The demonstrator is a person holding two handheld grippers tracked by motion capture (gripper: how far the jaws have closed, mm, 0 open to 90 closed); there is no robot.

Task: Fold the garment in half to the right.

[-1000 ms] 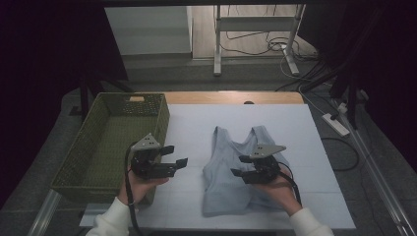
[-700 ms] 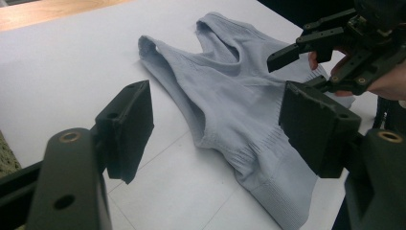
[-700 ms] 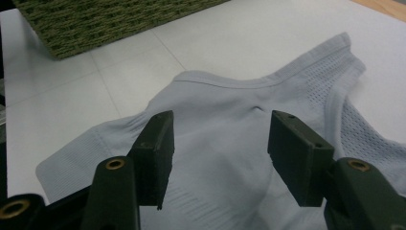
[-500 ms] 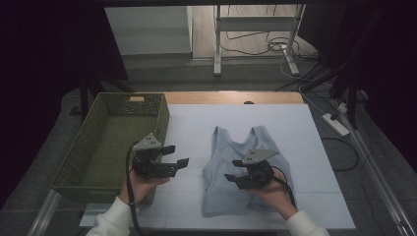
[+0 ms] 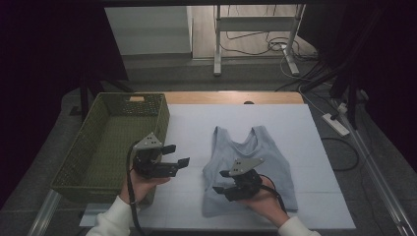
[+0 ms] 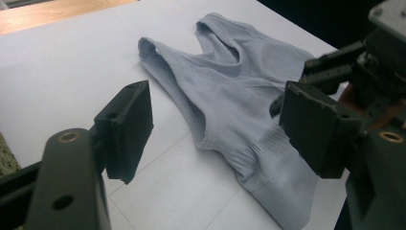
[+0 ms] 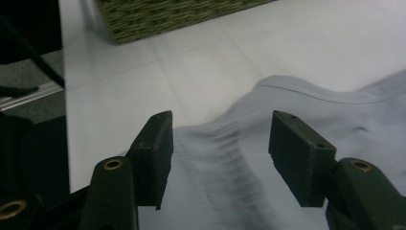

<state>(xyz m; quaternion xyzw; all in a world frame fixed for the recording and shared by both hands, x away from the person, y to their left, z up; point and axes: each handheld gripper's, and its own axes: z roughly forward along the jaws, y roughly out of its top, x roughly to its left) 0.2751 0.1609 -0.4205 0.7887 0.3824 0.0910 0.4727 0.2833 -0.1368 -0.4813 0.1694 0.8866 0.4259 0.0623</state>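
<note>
R gripper [image 5: 222, 182] slid left over top [image 5: 265, 147].

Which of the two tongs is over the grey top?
The right tongs, jaws open above the grey top's lower left part. The left tongs hang beside the green basket, over bare white table.

From above, we lose part of the grey tank top's [image 5: 255, 162] lower middle under the right gripper [image 5: 222, 182] and the hand holding it. In the left gripper view, the garment's hem [image 6: 282, 201] runs behind the right-hand finger [image 6: 316, 127] and off the bottom edge, and the other gripper [image 6: 364, 67] beyond that finger is cut by the picture's right edge. In the right gripper view, the cloth past the fingertips is soft with blur, and the green basket [image 7: 177, 14] ahead of the fingers is clipped by the top edge.
</note>
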